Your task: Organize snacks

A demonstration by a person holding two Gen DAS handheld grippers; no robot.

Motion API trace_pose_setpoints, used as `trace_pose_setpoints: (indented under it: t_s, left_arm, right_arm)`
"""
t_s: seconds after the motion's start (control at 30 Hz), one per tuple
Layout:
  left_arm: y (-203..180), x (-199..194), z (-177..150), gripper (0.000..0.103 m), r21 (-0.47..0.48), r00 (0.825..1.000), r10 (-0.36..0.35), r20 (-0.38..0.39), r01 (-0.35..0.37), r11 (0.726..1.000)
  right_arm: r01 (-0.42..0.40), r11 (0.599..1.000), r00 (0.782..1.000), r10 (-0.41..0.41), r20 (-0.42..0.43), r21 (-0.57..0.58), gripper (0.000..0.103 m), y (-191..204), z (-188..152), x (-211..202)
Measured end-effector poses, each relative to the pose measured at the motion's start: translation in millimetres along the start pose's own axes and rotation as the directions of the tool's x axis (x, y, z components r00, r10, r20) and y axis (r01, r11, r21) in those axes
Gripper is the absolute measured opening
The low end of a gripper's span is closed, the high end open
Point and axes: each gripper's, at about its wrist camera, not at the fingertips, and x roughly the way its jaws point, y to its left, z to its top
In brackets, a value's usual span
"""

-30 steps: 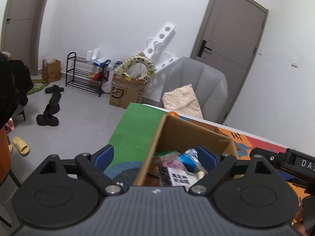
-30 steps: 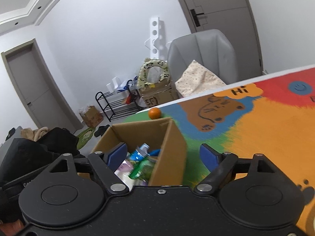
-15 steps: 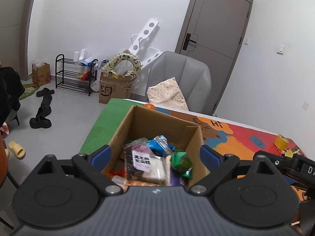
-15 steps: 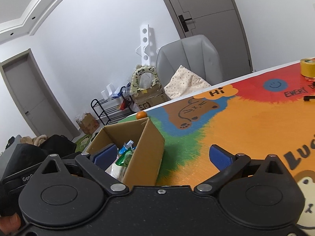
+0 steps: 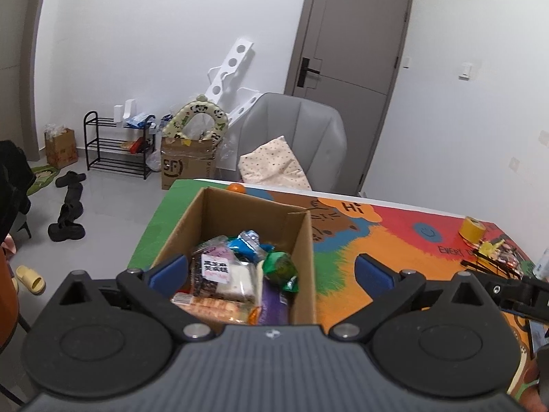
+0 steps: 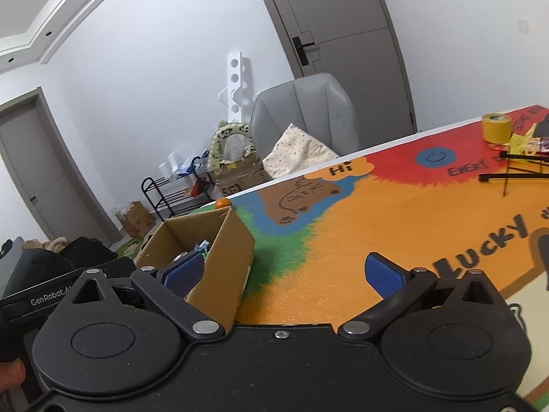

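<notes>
A counter covered in a bright cartoon mat stands in a white room with a grey chair and a shoe rack behind. The cardboard box of snacks sits at the counter's green end. The left gripper has just been opening; its fingers straddle the box without touching it. The right gripper is spread wide, holding nothing.

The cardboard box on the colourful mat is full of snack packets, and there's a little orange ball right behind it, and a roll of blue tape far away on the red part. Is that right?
Almost. The tape roll is yellow, not blue; the right wrist view shows it clearly on the red part of the mat. The rest holds: the cardboard box holds snack packets, and the orange ball sits just behind it.
</notes>
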Motion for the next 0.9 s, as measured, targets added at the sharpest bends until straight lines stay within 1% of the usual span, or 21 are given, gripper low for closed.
trace_pose_setpoints:
  t_s: [0.17,0.4,0.5,0.73,0.9]
  left_arm:
    - [-3,-13,-2,0.103,0.02,1.0,-0.029,-0.006,0.029,0.999]
    - [-3,-30,-6,0.103,0.062,0.999,-0.047,-0.007,0.047,0.997]
    - [-2,-35,-9,0.103,0.074,0.998,-0.056,-0.02,0.057,0.996]
    - [4,-51,-15,0.103,0.101,0.997,-0.065,-0.036,0.068,0.993]
    - [8,-63,-21,0.103,0.117,0.998,-0.065,-0.025,0.068,0.991]
  right_arm:
    - [0.012,1.0,1.0,-0.012,0.012,-0.011,0.103,1,-2,-13]
    - [0.017,0.999,1.0,-0.017,0.009,-0.039,0.103,7,-7,-28]
    - [0.018,0.998,1.0,-0.018,0.006,-0.055,0.103,10,-9,-36]
    - [0.02,0.996,1.0,-0.02,-0.005,-0.088,0.103,17,-14,-54]
    - [0.03,0.994,0.999,-0.031,-0.009,-0.108,0.103,20,-20,-64]
